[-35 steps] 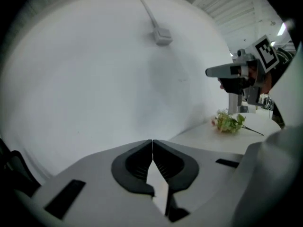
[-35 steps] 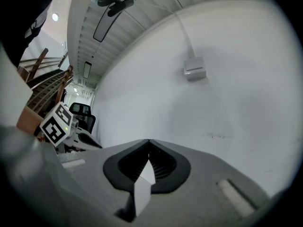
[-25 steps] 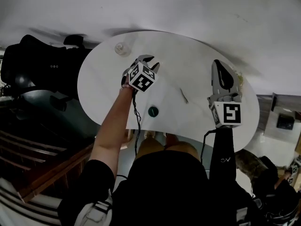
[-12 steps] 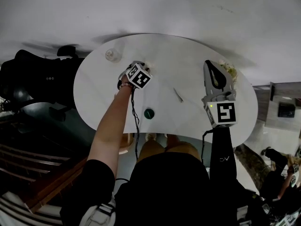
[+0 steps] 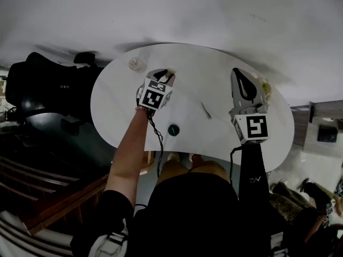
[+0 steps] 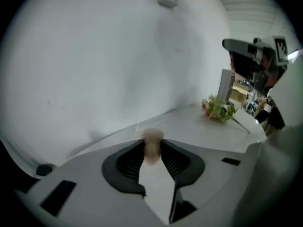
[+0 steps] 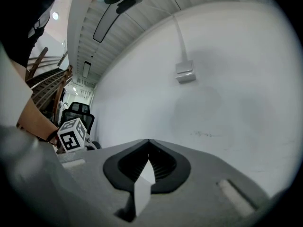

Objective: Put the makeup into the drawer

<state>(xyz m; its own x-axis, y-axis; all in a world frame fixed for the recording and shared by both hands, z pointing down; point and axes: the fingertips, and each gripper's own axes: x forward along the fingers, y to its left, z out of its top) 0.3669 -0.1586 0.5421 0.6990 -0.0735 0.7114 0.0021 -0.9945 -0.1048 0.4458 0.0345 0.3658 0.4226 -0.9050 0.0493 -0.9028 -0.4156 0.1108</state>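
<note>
Left hand-held gripper (image 5: 163,75): You held it over the left half of the bench (image 5: 214,63), its nose tipped down. Its jaws had just been closing and were clamped on a small beige makeup piece (image 6: 151,141).
Makeup piece: It stood upright, pinched between the two dark ribbed pads over the bench's left half. Its rounded top poked out past their tips. Whether it touched the bench, your views did not settle.
Right hand-held gripper (image 7: 148,143): You held it over the right half of the bench, about level, aimed past the bench's far edge. Its jaws were together, tips meeting, with nothing gripped.
Jar (image 5: 135,63): A small clear one stood near the bench's far left edge.
Round dark thing (image 5: 173,129): It lay close to the bench's near edge, about halfway across.
Stick (image 5: 206,110): Thin and pale, it lay flat and slanted near the bench's middle.
Flowers (image 6: 218,109): A small sprig lay at the bench's far right edge.
Forearm (image 5: 131,143): Your bare left one reached in over the bench's near edge, with a dark cable running beside it.
Chair (image 5: 48,84): A black one stood just off the bench's left edge.
Wall (image 7: 227,56): It rose plain and white behind the bench's far edge, with a small pale box (image 7: 184,72) on it fed by a cable from above.
</note>
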